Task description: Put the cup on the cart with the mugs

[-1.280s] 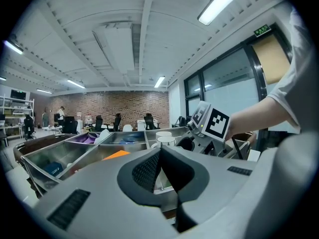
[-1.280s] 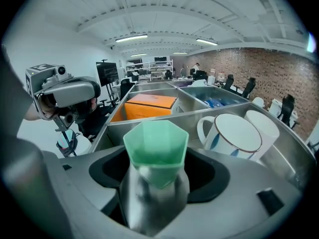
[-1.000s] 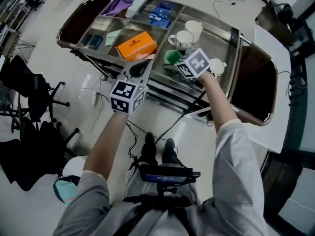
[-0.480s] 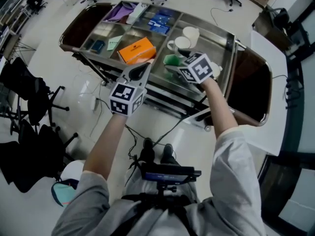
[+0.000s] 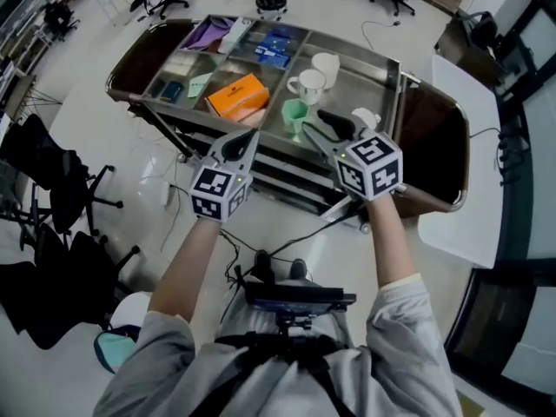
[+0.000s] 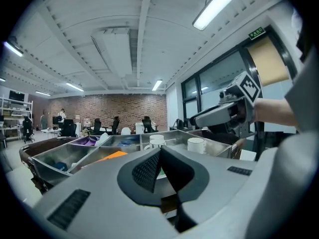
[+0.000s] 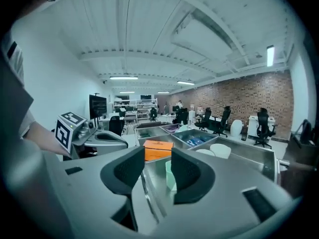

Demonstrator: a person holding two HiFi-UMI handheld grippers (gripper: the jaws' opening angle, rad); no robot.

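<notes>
A pale green cup [image 5: 295,114] stands upright in the right compartment of the steel cart [image 5: 360,81], beside three white mugs [image 5: 310,85]. My right gripper [image 5: 320,129] hangs just in front of the cup and does not touch it. Its jaws are closing with nothing between them, and in the right gripper view the cup [image 7: 170,176] shows beyond my right gripper [image 7: 157,171]. My left gripper [image 5: 246,137] is shut and empty over the cart's near edge, and in the left gripper view my left gripper [image 6: 159,158] has its pads together.
An orange box [image 5: 237,95] lies in the middle compartment, with blue and purple packets in the far ones. The cart has brown end panels. A white table [image 5: 460,189] stands at the right, black office chairs [image 5: 52,181] at the left, and cables trail on the floor.
My right gripper has drawn back from the green cup toward the near edge of the cart, its jaws narrower. The cup stays standing by the mugs. The left gripper has barely moved.
</notes>
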